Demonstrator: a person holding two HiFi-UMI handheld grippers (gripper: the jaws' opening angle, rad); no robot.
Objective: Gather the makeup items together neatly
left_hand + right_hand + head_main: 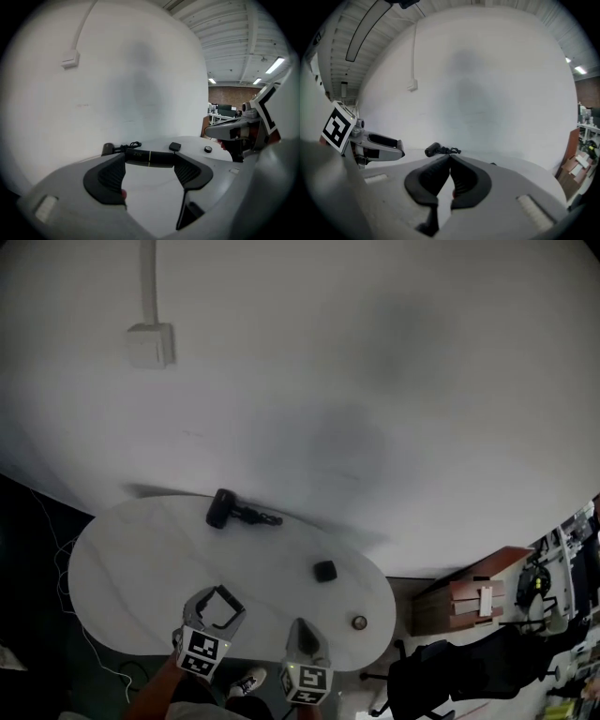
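Note:
My left gripper (222,602) (150,160) hangs over the near side of the white oval table (141,559). It is shut on a black tube with a thin gold ring (149,157), held lengthwise between the fingertips. My right gripper (298,626) (449,157) is beside it to the right, shut with nothing in it. A black cylinder with a dark twisted tail (225,508) (108,149) (433,150) lies at the table's far edge. A small black square compact (324,570) (175,146) sits mid-right. A small round pot (359,622) (207,149) rests near the right edge.
A pale wall with a cable box (151,344) rises behind the table. A brown cabinet (473,596) and a black office chair (441,676) stand on the right. Cables (66,549) trail down on the left of the table.

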